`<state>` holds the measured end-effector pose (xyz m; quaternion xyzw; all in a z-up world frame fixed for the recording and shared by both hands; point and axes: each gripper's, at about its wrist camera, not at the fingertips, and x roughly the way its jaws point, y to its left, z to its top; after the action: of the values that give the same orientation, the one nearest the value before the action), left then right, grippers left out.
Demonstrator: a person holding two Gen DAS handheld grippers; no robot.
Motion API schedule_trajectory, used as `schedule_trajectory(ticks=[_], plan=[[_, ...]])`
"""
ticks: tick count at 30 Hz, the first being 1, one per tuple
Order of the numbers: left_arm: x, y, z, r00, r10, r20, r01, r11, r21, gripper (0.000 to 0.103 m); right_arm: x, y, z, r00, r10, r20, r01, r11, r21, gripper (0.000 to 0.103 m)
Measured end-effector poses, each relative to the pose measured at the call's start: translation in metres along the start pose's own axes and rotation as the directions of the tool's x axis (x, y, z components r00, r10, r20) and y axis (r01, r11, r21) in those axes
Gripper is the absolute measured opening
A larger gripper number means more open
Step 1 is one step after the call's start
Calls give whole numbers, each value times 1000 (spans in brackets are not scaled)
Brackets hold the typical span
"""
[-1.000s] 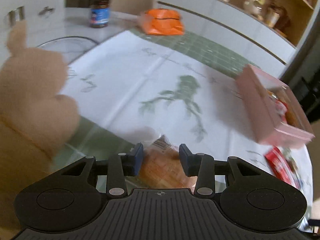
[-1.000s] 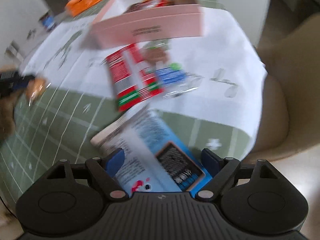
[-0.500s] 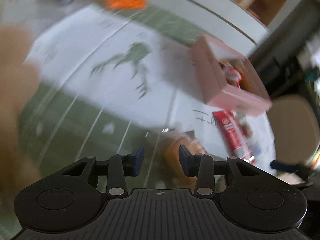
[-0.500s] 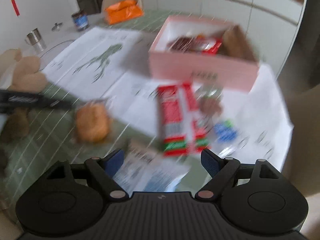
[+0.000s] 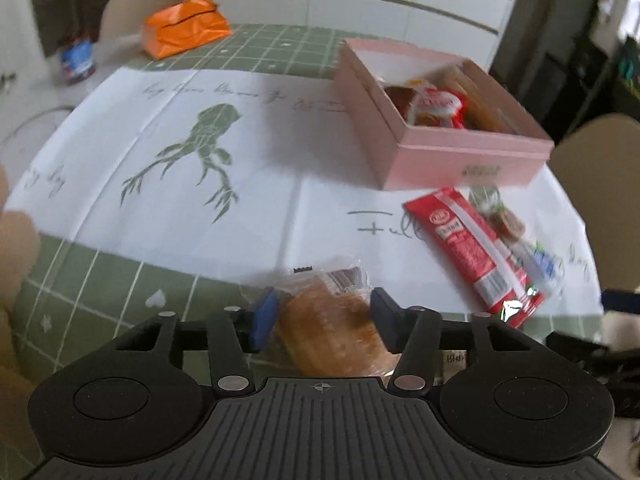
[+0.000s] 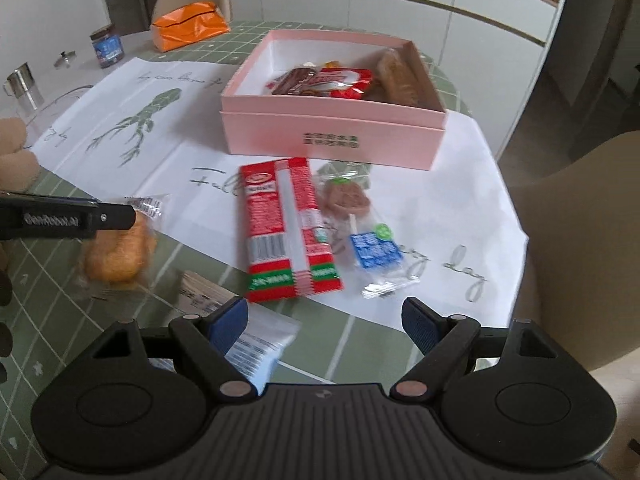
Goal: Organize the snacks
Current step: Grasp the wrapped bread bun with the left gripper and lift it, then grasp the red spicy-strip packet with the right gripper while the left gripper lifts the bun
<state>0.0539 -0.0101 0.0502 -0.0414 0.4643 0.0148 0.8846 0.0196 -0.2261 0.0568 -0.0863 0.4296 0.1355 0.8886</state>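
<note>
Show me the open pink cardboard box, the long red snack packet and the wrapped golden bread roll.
Pink cardboard box (image 6: 332,140): right wrist view, front wall.
Long red snack packet (image 6: 286,228): right wrist view, middle.
Wrapped golden bread roll (image 5: 332,324): left wrist view, crust.

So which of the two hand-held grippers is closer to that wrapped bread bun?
The left. The left hand-held gripper has the wrapped bread bun between its fingers, though contact is unclear. The right hand-held gripper sits open off to the bun's right, near the red packet.

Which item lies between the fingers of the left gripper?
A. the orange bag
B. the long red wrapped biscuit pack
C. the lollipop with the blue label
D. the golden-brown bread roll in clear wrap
D: the golden-brown bread roll in clear wrap sits between the fingers of the left gripper.
</note>
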Motion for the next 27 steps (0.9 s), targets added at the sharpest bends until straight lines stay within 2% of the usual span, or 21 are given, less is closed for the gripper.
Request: schedule_trajectory(ticks=[5,9,12,15,18,21,24,25,27], plan=[[7,-2,2,1000,4,-31,-3,999,34,65,4,-18,-8,1000,-8,-29,10,998,68,85],[3,10,-2,999,-39,-23,39,999,10,66,10,-23,-9,999,-4,-47,9,996,88,85],[-2,27,-7,997,-73,-4,73,997,-6,66,9,-26,0,1000,-12,-24,14,997,77,85],[-7,42,-12,999,-35,15,35,999,-7,66,13,-35,18,1000,16,-8,-15,995,98,85],[-17,60,-14,998,-50,29,52,996,-73,59,34,-45,45,999,37,-13,-35,991,130,85],[-31,75,-16,995,-94,42,99,984,-145,59,62,-49,68,999,30,-31,-25,986,163,85],[-36,85,-21,996,-82,20,84,981,-173,59,86,-46,77,998,25,-61,-15,985,172,83],[-37,87,-23,997,-81,12,82,979,-184,59,88,-44,76,998,15,-62,-5,986,165,80],[-35,92,-26,994,-108,4,107,969,-223,59,87,-36,72,999,-11,-46,17,991,131,69]])
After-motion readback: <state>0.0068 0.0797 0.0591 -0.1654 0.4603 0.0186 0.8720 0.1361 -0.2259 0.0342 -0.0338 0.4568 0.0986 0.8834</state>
